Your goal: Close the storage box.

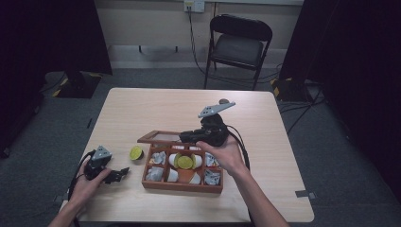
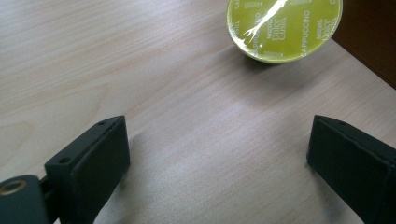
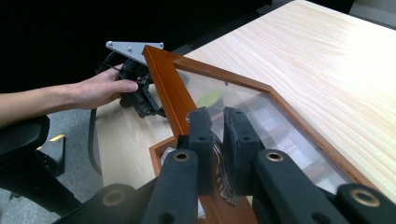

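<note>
Bare table point(image 1: 142, 113) beyond raised lid point(image 1: 158, 137)

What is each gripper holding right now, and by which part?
The right gripper pinches the tassel on the box lid's front edge. The left gripper is open, holding nothing.

- The right gripper point(image 3: 215, 140) is pinching the wooden frame of a glass lid point(image 3: 170, 88), jaws nearly together.
- The lid is tilting up above the table point(image 3: 336, 60).
- Beyond, a hand point(image 3: 95, 88) is gripping the other gripper point(image 3: 140, 95).
</note>
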Demonstrator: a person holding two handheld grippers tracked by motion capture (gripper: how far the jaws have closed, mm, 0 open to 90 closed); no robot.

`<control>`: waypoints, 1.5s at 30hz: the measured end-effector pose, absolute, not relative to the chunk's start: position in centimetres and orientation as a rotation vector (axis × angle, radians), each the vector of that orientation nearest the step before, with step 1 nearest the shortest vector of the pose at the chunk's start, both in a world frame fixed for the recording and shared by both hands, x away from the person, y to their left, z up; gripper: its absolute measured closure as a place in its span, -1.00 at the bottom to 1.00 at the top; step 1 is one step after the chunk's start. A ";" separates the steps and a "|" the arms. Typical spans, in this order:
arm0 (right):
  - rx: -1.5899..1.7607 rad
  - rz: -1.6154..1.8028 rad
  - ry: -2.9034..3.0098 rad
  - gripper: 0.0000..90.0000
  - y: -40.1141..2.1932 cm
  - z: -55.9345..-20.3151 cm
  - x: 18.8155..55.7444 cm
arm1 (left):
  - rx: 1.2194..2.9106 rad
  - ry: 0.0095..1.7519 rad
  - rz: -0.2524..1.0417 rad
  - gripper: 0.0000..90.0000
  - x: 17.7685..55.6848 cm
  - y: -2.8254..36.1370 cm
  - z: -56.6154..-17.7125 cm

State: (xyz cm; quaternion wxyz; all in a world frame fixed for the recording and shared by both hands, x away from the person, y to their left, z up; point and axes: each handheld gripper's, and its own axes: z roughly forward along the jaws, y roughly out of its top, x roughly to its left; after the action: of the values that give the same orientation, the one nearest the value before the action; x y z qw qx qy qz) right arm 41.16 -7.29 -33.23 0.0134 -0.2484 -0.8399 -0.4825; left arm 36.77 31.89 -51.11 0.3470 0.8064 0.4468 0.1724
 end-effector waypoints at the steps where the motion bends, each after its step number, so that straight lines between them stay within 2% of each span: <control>1: -0.774 -1.503 -2.616 0.83 -7.3 -33.2 41.2 | 2.092 1.159 0.447 -0.89 36.8 31.9 -51.1; 45: -0.664 -1.376 -2.662 0.82 -7.3 -35.1 39.6 | 2.096 1.160 0.451 -0.94 36.9 31.8 -51.1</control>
State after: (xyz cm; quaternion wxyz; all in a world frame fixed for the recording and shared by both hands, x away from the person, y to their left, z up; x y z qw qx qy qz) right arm 39.62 -7.28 -35.11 0.0365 -0.2161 -0.8668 -0.4480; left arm 36.91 31.75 -51.14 0.3445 0.8072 0.4468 0.1737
